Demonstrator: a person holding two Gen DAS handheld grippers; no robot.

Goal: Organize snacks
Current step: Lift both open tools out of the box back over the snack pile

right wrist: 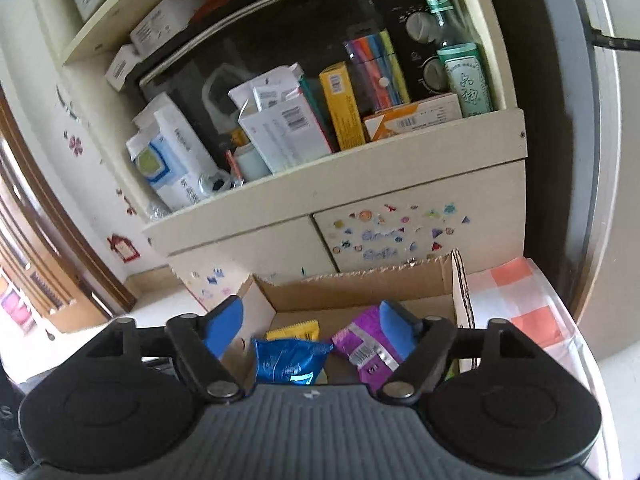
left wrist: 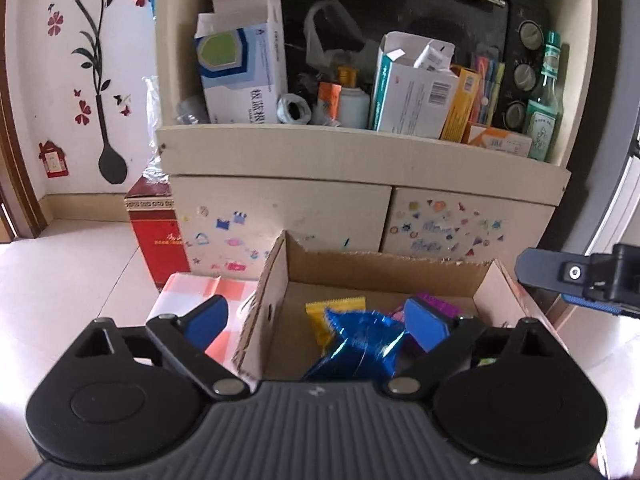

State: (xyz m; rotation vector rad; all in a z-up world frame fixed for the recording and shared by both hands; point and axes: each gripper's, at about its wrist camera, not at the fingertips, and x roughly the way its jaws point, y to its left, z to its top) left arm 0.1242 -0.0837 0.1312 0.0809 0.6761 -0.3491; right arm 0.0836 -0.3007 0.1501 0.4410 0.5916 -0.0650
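Note:
An open cardboard box (left wrist: 380, 268) (right wrist: 360, 284) stands on a table with an orange-and-white checked cloth (left wrist: 188, 292) (right wrist: 528, 300). Inside lie a shiny blue snack packet (left wrist: 360, 344) (right wrist: 288, 360), a yellow packet (left wrist: 332, 308) (right wrist: 294, 332) and a purple packet (left wrist: 436, 304) (right wrist: 360, 344). My left gripper (left wrist: 316, 322) hovers over the box, open, the blue packet below and between its blue pads without being pressed. My right gripper (right wrist: 310, 326) is also open above the box, with nothing gripped. Its finger shows at the right edge of the left wrist view (left wrist: 576, 276).
Behind the box stands a cream cabinet (left wrist: 360, 160) (right wrist: 360, 200) with sticker-covered doors. Its shelf is crowded with cartons, bottles and a black oven (left wrist: 400, 20). A red box (left wrist: 160, 232) stands on the floor at the cabinet's left. A grey appliance (right wrist: 600, 160) rises on the right.

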